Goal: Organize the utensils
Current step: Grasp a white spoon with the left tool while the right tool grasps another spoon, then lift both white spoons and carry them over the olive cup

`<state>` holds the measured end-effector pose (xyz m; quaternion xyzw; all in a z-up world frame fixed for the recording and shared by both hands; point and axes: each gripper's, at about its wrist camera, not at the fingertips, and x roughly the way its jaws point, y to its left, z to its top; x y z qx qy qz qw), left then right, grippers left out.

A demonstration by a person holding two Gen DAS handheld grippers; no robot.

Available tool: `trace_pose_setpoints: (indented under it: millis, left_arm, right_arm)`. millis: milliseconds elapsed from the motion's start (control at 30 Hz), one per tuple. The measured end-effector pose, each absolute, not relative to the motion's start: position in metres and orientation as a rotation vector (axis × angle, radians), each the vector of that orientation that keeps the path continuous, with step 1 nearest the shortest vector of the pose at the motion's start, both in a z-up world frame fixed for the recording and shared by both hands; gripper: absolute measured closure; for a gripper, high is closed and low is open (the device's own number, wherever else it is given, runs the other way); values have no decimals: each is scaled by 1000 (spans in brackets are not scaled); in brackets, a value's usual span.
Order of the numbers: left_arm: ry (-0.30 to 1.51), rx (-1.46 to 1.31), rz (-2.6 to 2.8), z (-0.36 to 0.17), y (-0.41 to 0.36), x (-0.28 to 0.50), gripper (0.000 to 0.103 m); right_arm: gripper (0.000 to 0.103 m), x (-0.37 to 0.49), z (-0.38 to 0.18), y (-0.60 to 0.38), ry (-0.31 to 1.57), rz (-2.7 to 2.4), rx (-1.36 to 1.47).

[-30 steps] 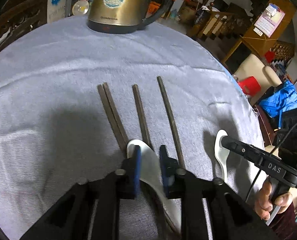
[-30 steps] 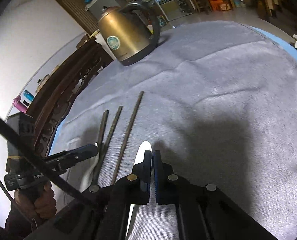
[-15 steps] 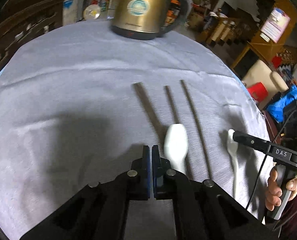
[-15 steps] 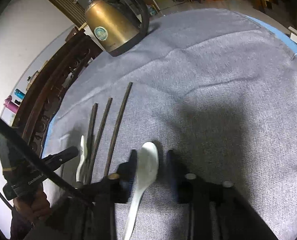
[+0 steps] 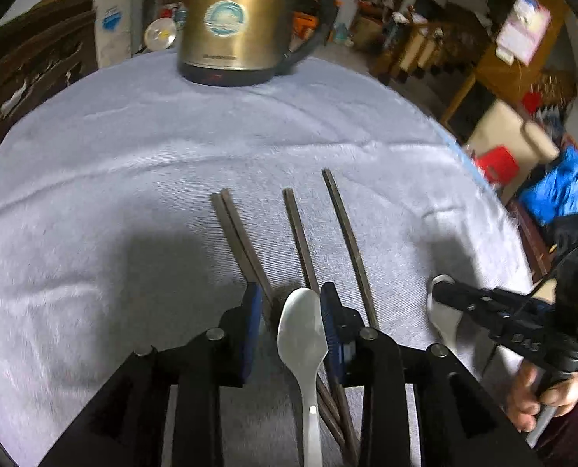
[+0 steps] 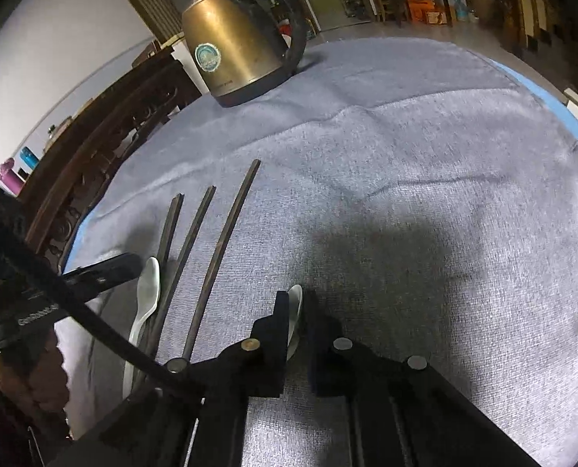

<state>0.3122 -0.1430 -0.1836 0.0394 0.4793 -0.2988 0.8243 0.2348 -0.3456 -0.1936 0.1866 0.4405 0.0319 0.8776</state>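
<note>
My left tongs [image 5: 289, 311], angled steeply down, have just parted around a spoon [image 5: 302, 334] lying on chopsticks [image 5: 246, 249]; my right tongs [image 6: 296, 311] have just closed onto a second spoon [image 6: 295, 311] on the bench [image 6: 425, 194].

A round surface [image 5: 94, 179] draped in pale grey-blue cloth [image 6: 425, 179] carried a brass-coloured kettle [image 5: 242, 19] at the top of the frame, four dark chopsticks [image 5: 300, 229] at centre, and two white spoons [image 5: 302, 334] lower down.
</note>
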Motion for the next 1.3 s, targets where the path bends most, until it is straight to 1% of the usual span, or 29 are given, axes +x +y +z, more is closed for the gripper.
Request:
trace_pose_setpoints:
  millis: [33, 67, 267, 667, 767, 800, 833, 867, 900, 933, 967, 1000, 1100, 1167, 1200, 1267, 1300]
  left_arm:
    - [1026, 89, -641, -186, -146, 313, 95]
    - [1032, 89, -643, -188, -145, 313, 96]
    - [1005, 46, -633, -185, -130, 306, 97]
    - [897, -180, -456, -147, -43, 269, 97]
    - [860, -196, -429, -139, -29, 249, 97]
    - [847, -197, -426, -136, -27, 243, 97]
    - [836, -202, -424, -134, -25, 238, 97]
    - [830, -207, -423, -133, -22, 234, 97]
    - [826, -218, -425, -132, -19, 230, 97]
    - [825, -234, -430, -130, -16, 227, 97]
    - [824, -245, -433, -130, -15, 226, 97]
    - [820, -256, -437, -127, -13, 223, 97]
    - [797, -267, -448, -118, -9, 217, 97]
    - [778, -274, -454, -110, -7, 212, 97]
    - [769, -276, -458, -106, -7, 210, 97]
    - [752, -279, -461, -100, -7, 207, 97]
    - [739, -281, -462, -96, -7, 205, 97]
  right_arm:
    - [96, 234, -194, -346, 915, 68, 394]
    - [96, 232, -194, -347, 911, 69, 399]
    - [97, 224, -192, -352, 871, 55, 449]
    - [97, 164, -152, -360, 684, 0, 508]
    - [97, 159, -151, -357, 703, -32, 492]
    - [93, 160, -153, -358, 714, -35, 499]
    - [93, 163, -155, -361, 726, -21, 527]
    - [89, 166, -157, -363, 740, -9, 549]
    - [73, 170, -160, -365, 758, -5, 559]
    - [53, 177, -164, -366, 782, -7, 565]
    - [45, 181, -167, -368, 799, -5, 563]
    - [42, 187, -171, -368, 815, -3, 555]
    - [44, 206, -178, -361, 848, 22, 493]
    - [59, 221, -185, -353, 898, 37, 432]
    - [71, 225, -188, -350, 916, 46, 420]
    - [87, 232, -190, -341, 916, 59, 356]
    - [97, 232, -191, -338, 922, 57, 339]
